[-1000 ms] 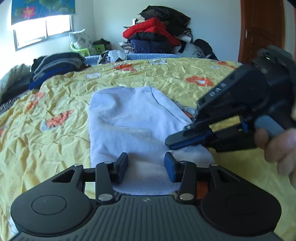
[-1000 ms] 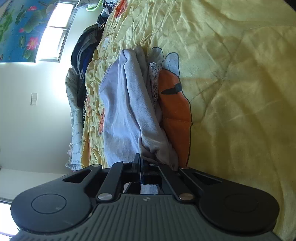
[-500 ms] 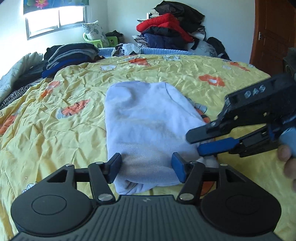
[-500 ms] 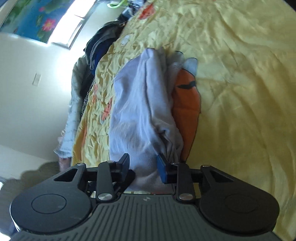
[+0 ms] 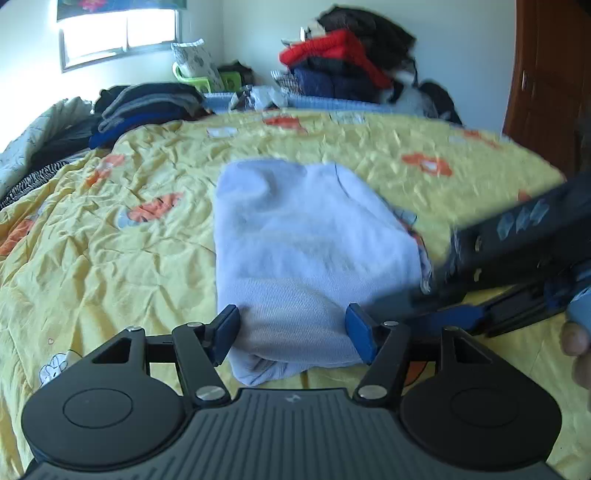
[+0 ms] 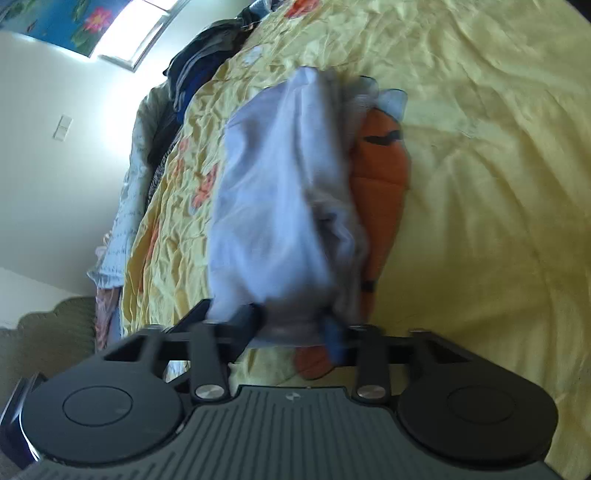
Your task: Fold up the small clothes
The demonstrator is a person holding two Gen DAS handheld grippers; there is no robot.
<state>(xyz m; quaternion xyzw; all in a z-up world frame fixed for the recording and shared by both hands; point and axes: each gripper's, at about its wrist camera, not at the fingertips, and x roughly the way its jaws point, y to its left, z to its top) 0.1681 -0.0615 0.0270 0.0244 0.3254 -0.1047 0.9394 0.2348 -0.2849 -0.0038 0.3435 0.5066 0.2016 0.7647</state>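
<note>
A pale lavender garment [image 5: 306, 236] lies folded into a thick rectangle on the yellow flowered bedspread [image 5: 110, 258]. My left gripper [image 5: 294, 330] straddles its near end, jaws opening, blue pads just outside the cloth on either side. My right gripper [image 5: 436, 310] comes in from the right, rolled on its side, its tips at the garment's right edge. In the right wrist view the garment [image 6: 273, 206] runs away from the right gripper [image 6: 293, 325]. Those jaws are closing with the near fold bunched between them, and blur hides whether the pads press.
A heap of red, navy and black clothes [image 5: 347, 62] sits beyond the bed's far edge. Folded dark clothes [image 5: 147, 103] are stacked at the far left under the window [image 5: 118, 29]. A wooden door [image 5: 546, 74] stands at right. A person's fingers [image 5: 576, 339] hold the right gripper.
The left jaws spread wider around the garment's near end. The right gripper went from shut on the cloth's edge to parted, rolled, and pulled back a little to the right.
</note>
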